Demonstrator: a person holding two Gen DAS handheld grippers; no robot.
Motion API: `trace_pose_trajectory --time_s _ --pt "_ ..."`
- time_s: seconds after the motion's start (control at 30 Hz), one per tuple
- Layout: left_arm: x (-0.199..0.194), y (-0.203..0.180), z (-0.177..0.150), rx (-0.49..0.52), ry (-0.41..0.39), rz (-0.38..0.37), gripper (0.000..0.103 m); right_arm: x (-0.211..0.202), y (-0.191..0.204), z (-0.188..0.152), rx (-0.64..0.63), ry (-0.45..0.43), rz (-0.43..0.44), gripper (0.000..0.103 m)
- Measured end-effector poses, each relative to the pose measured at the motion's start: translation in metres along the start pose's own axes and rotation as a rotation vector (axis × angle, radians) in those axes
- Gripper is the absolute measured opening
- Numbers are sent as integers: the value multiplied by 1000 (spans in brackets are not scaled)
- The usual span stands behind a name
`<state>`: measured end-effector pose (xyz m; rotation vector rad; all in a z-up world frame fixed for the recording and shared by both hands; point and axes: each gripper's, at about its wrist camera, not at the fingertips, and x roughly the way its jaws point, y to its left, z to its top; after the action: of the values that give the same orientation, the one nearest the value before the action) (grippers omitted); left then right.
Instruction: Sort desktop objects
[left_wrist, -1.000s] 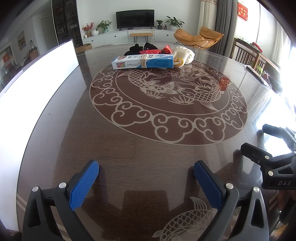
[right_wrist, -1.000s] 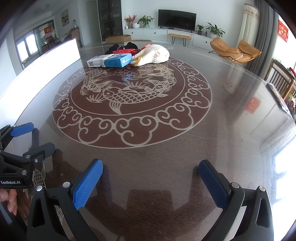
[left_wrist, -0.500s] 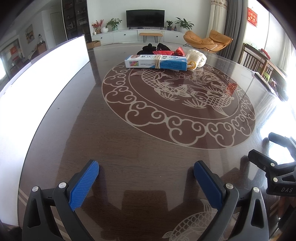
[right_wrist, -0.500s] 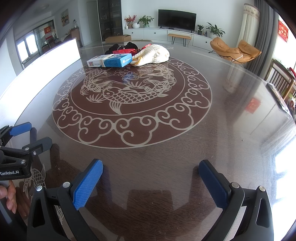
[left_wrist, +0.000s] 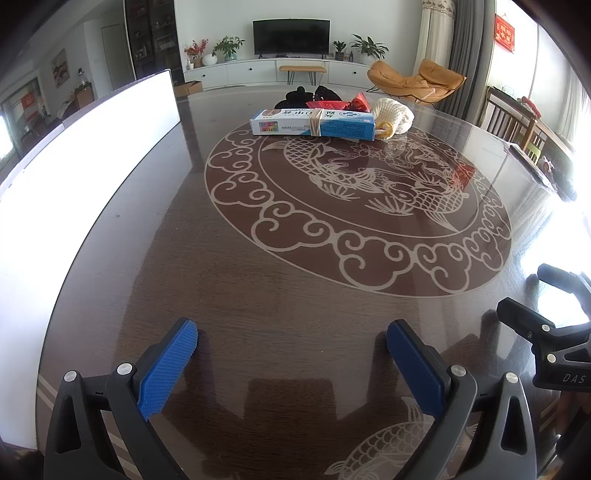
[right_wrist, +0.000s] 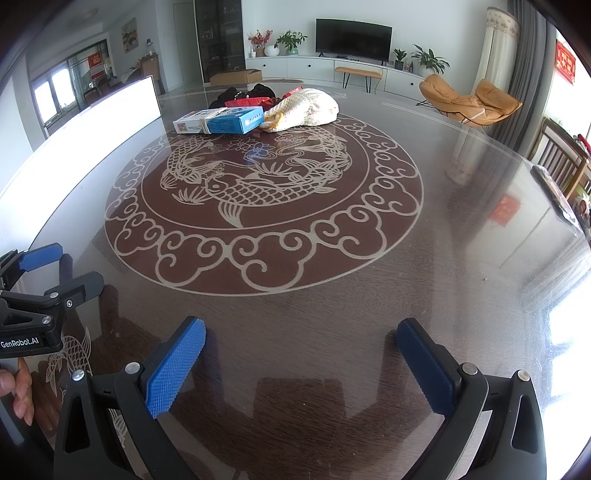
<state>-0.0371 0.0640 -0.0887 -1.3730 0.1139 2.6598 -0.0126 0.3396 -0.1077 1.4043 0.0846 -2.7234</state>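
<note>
At the far side of the round dark table lies a white-and-blue box bound with a rubber band, also seen as the box in the right wrist view. Beside it rest a cream knitted bag, a red packet and a black bundle. My left gripper is open above the near table edge, holding nothing. My right gripper is open too, empty, and far from the pile.
A bright white board runs along the table's left side. Wooden chairs stand at the right. Each gripper shows at the other's side: the right gripper's frame, the left gripper's frame with a hand below it.
The left wrist view has swung to the left, so the box and the pile sit further right and nearer. The right gripper has barely moved. Both stay open.
</note>
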Motion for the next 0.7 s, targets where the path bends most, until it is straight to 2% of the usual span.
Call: trace_pose_trajectory --time_s 0.23,0.57,0.7 --pt "10 8 14 69 7 -48 103 0 0 0 0 0 0 103" --pt "10 19 13 28 -1 -22 103 -2 0 -1 -1 1 2 103" --pt "10 19 13 24 -4 -18 103 17 5 27 -140 38 94 103"
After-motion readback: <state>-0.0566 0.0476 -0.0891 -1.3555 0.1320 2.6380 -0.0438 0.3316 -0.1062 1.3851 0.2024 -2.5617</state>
